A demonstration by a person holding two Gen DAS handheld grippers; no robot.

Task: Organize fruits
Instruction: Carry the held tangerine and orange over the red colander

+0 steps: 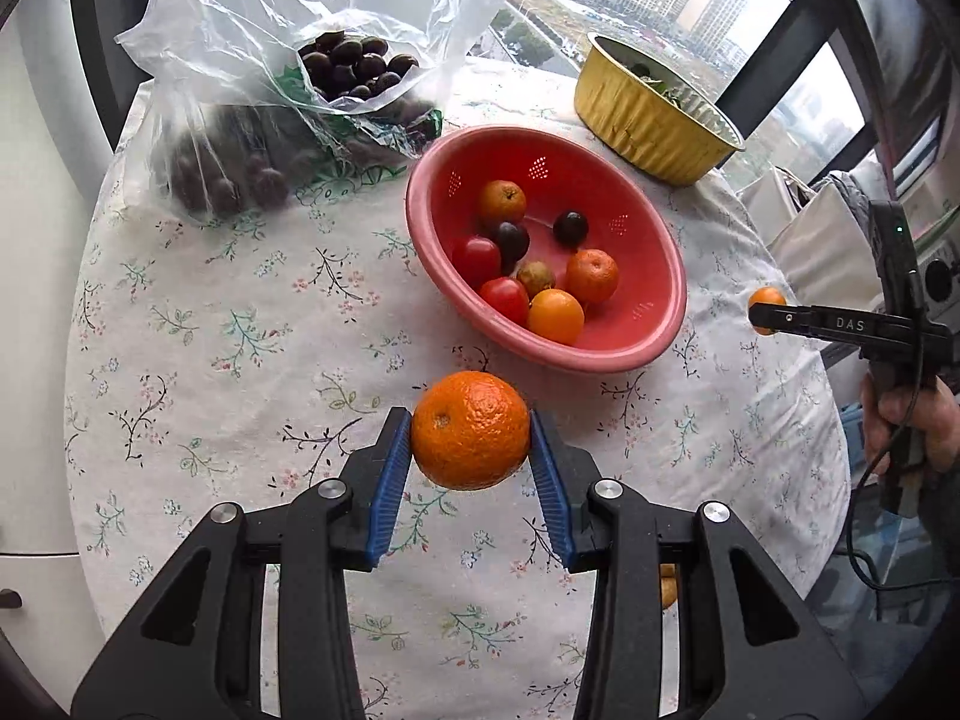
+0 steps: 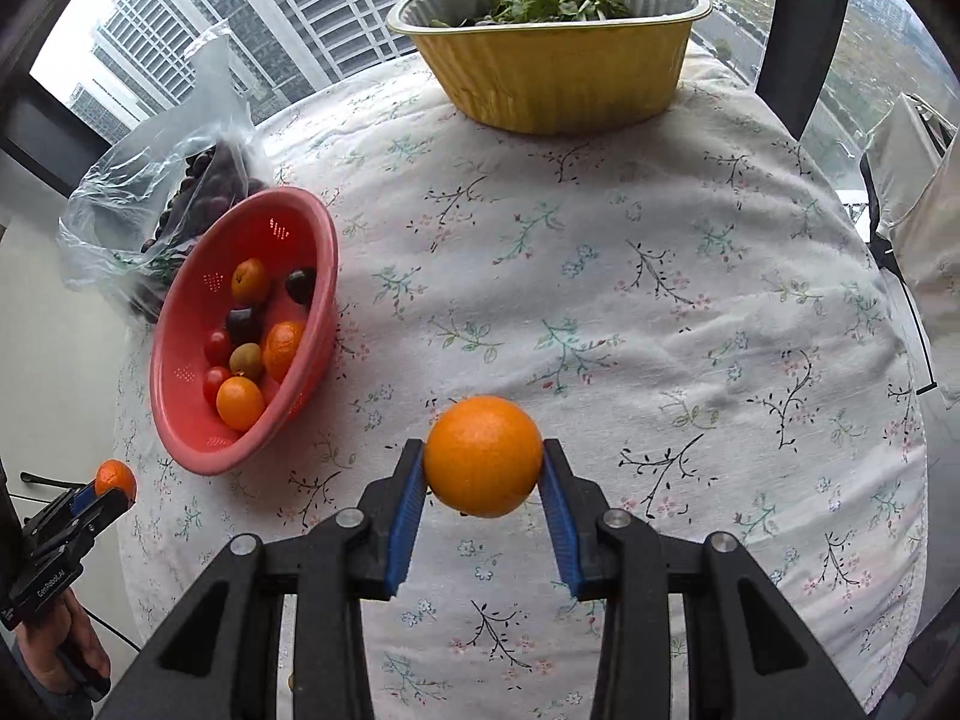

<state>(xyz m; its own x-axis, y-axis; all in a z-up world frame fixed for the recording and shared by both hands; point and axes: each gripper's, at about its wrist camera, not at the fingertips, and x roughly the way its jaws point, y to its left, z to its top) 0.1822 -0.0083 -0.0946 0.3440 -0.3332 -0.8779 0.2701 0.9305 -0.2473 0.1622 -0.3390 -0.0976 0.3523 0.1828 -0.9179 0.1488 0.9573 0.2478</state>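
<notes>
- The left tool [image 1: 471, 450] is clamped on a dimpled mandarin [image 1: 471, 429], its blue pads [image 1: 390, 480] pressing the fruit on both sides just behind the tips; the fruit hangs clear above the counter [image 1: 240, 330].
- The right tool [image 2: 483, 474] grips a smoother orange [image 2: 483, 456] the same way, also held off the floral cloth.
- The red colander [image 1: 600, 354], where I judge both fruits belong, lies just ahead and slightly right of the left tool; from the right tool it sits ahead and well to the left.
- It already holds small oranges, cherry tomatoes [image 1: 504, 298], dark grapes and one brownish fruit, so free floor is scarce; the bare patch looks to be on the far side of the bowl.
- To do this step well, I would carry each fruit over the rim, not into it, lower it close to the pile before easing the pads apart, and bring the tools in one at a time so they do not collide over the bowl.
- A drop from height could bruise the tomatoes or bounce a fruit out.
- The plastic bag [image 1: 252, 60] of dark fruit, far ahead-left of the left tool, and the gold foil pan [image 2: 552, 42] of greens, far ahead of the right tool, are both out of the path.
</notes>
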